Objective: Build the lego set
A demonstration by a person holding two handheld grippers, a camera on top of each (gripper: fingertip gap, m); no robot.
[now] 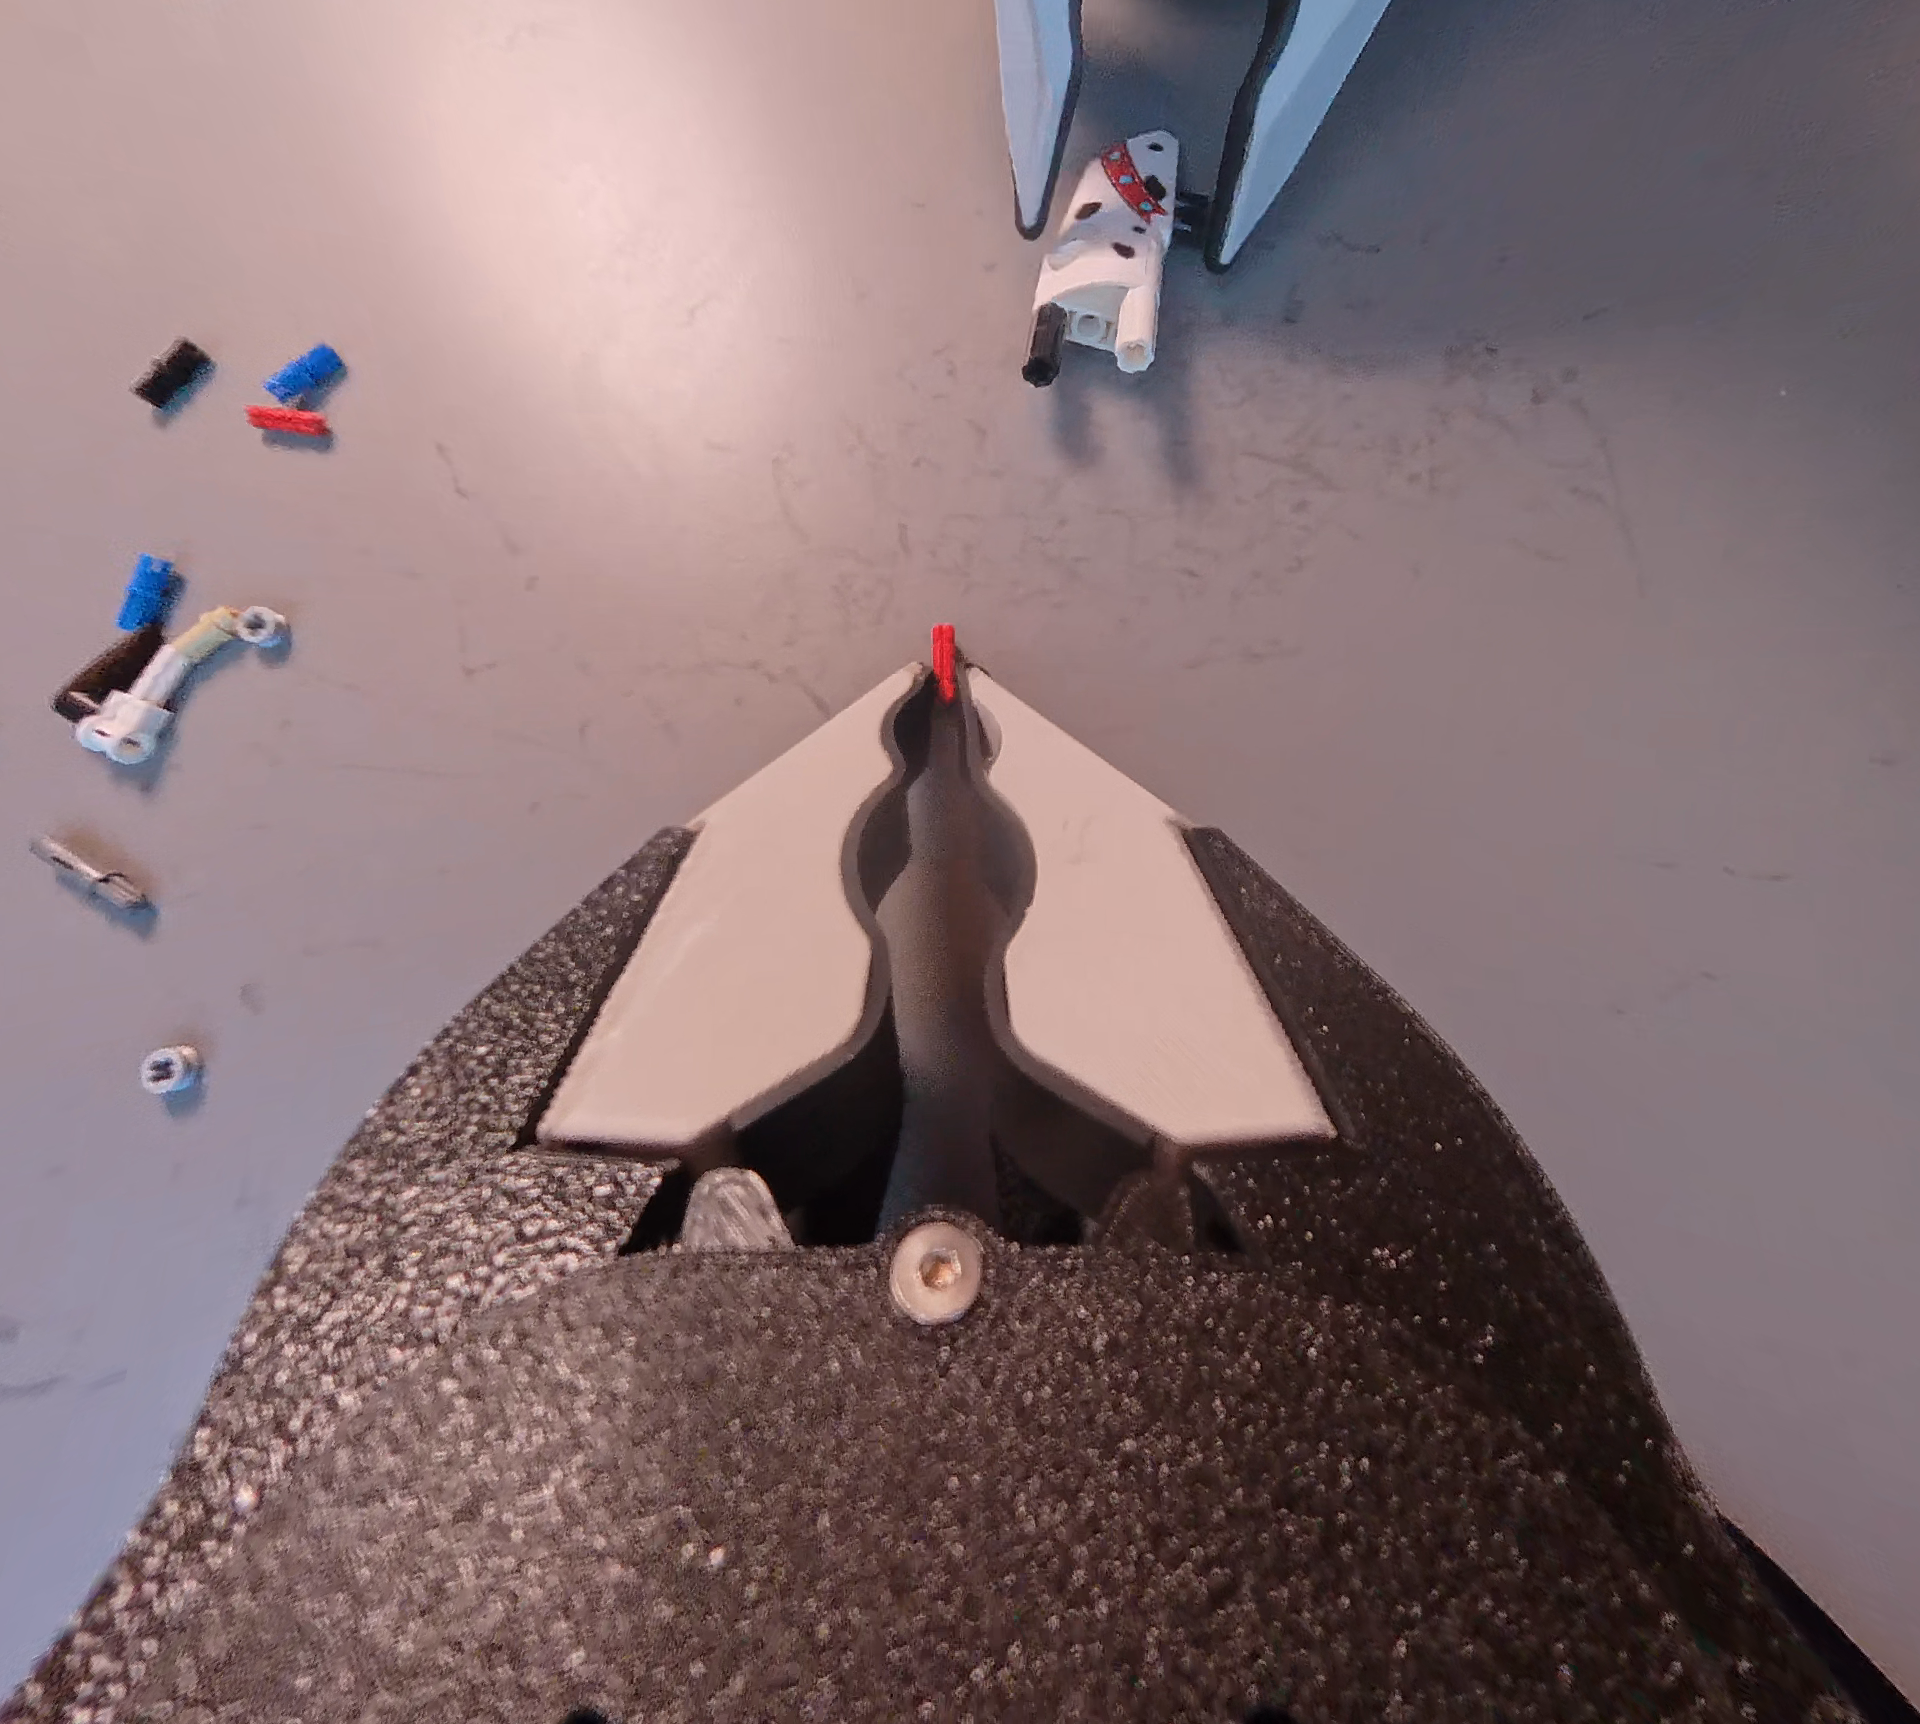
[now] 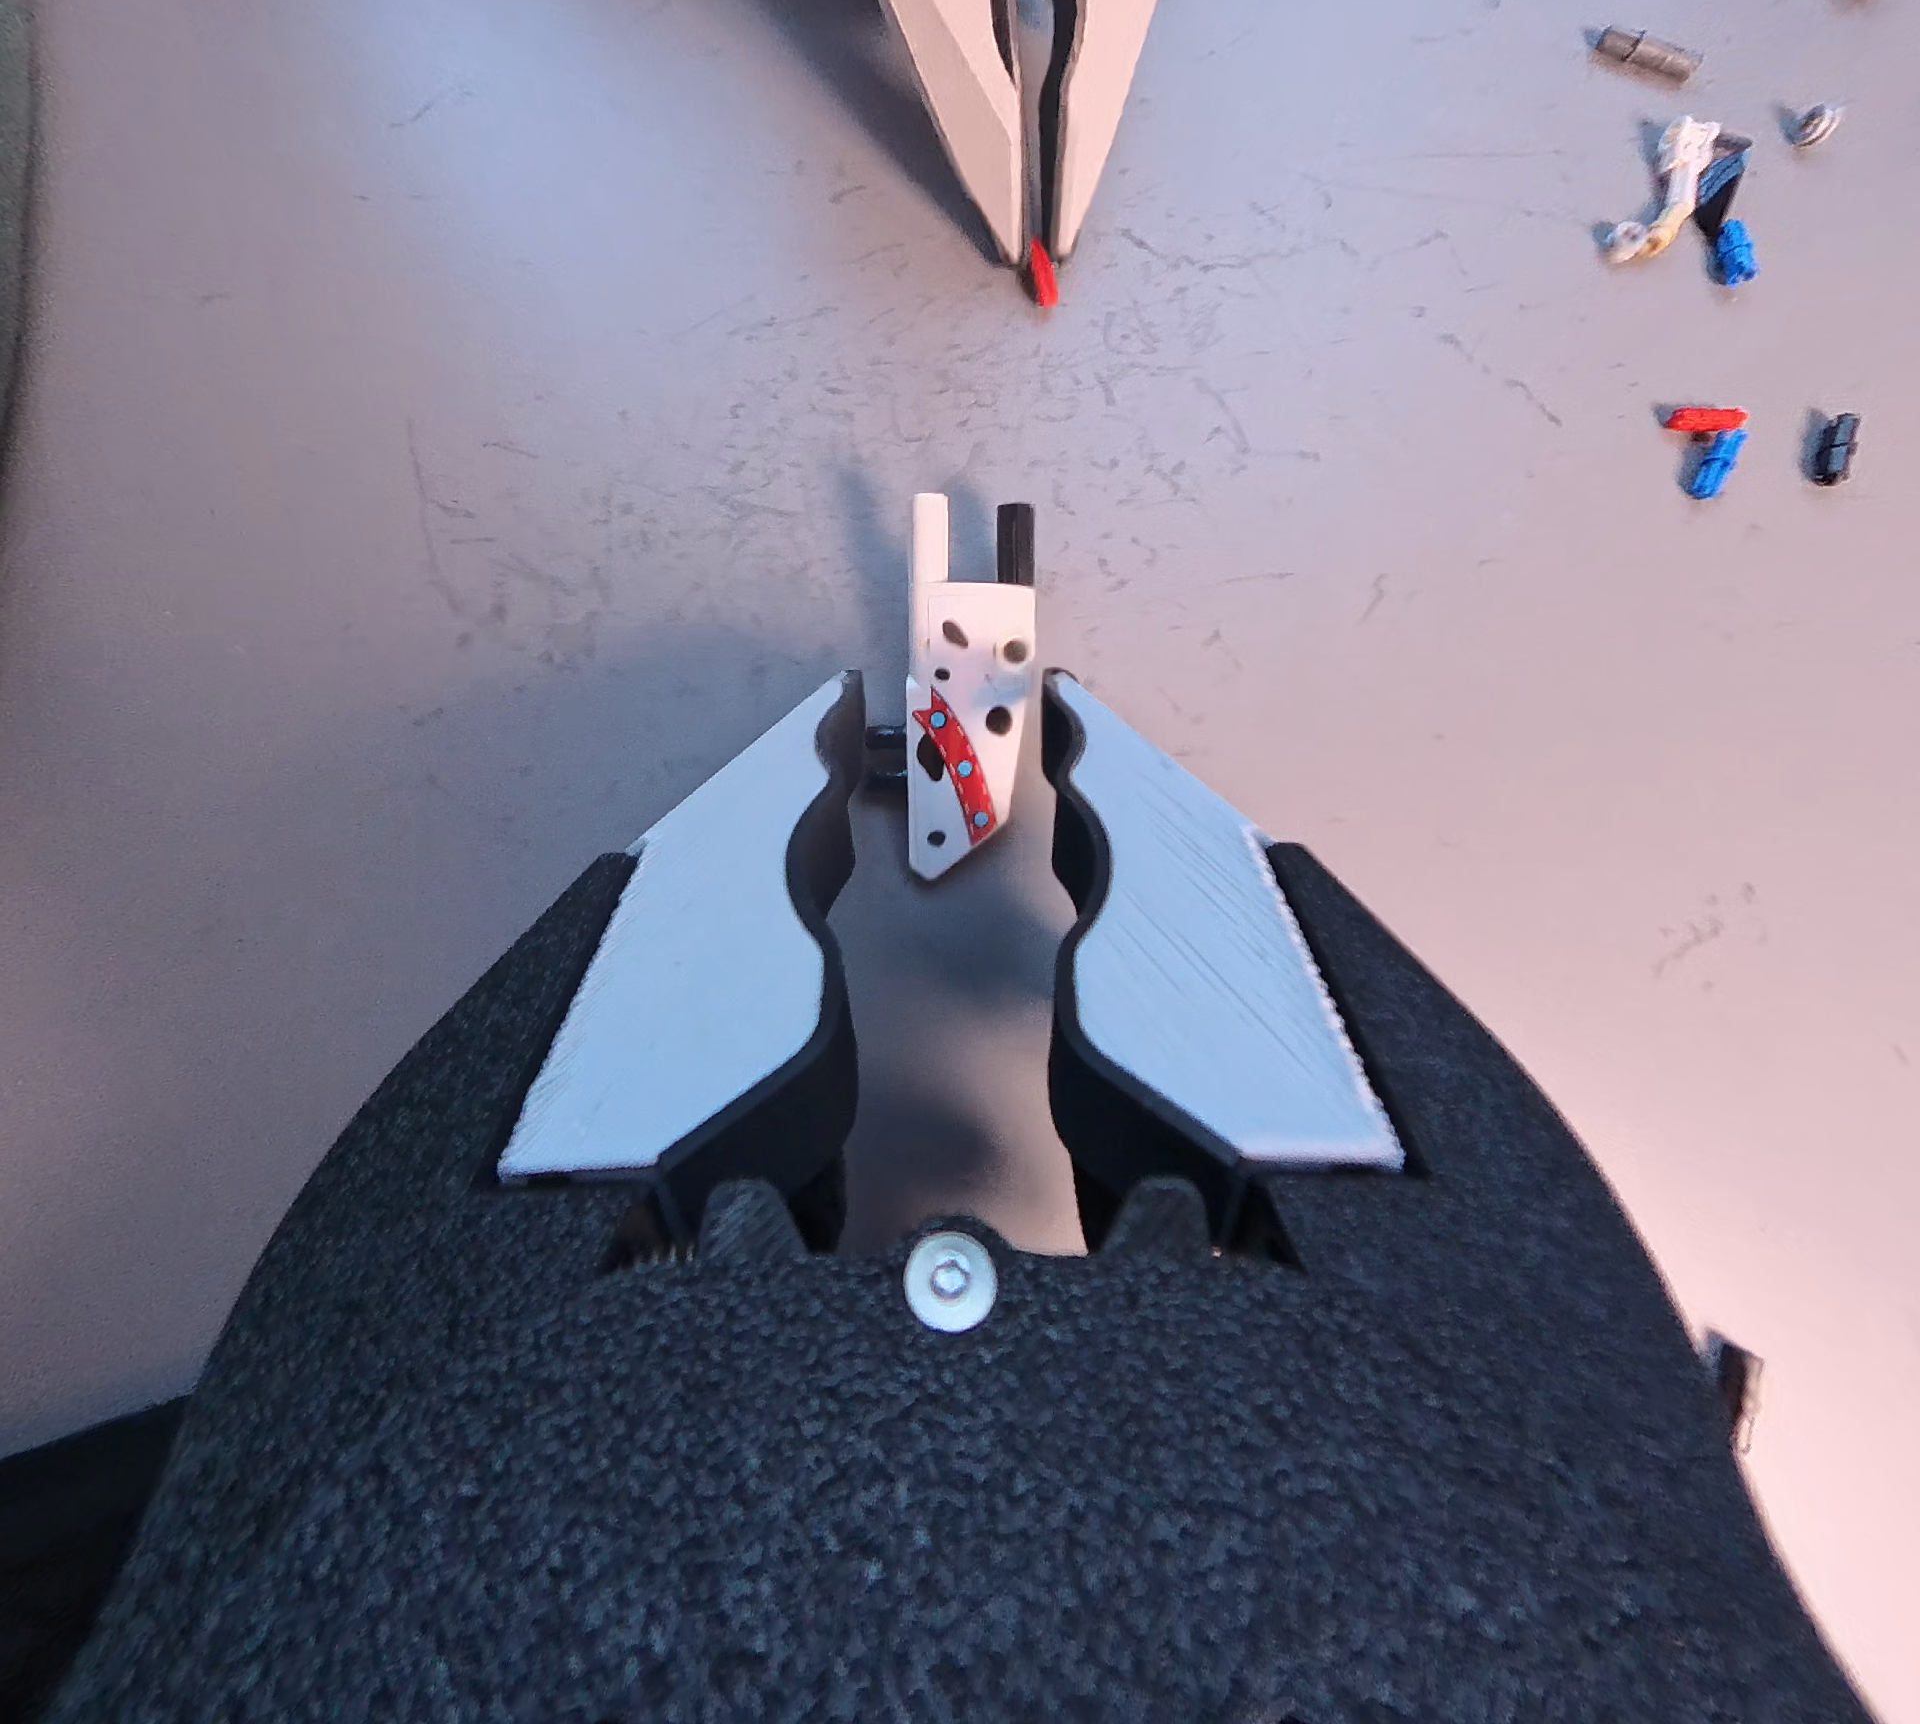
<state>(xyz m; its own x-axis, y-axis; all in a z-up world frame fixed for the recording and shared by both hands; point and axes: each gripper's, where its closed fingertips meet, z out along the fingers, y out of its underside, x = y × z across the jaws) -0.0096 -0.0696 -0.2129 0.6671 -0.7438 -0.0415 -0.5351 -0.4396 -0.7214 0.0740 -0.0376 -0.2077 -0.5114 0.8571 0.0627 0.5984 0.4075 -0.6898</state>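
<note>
Presently the left claw (image 1: pixel 943 672) is clamped on a small red pin (image 1: pixel 943 662), which juts past its tips above the grey bench (image 1: pixel 1455 635). Facing that pin, the right claw (image 2: pixel 951 687) stands apart around a white spotted lego assembly (image 2: pixel 966 718) with a red collar; whether either finger touches it cannot be told. Well off to the pin's left lie loose pieces: blue pins (image 1: pixel 303 372), black connectors (image 1: pixel 171 371), a white curved part (image 1: pixel 177 682).
</note>
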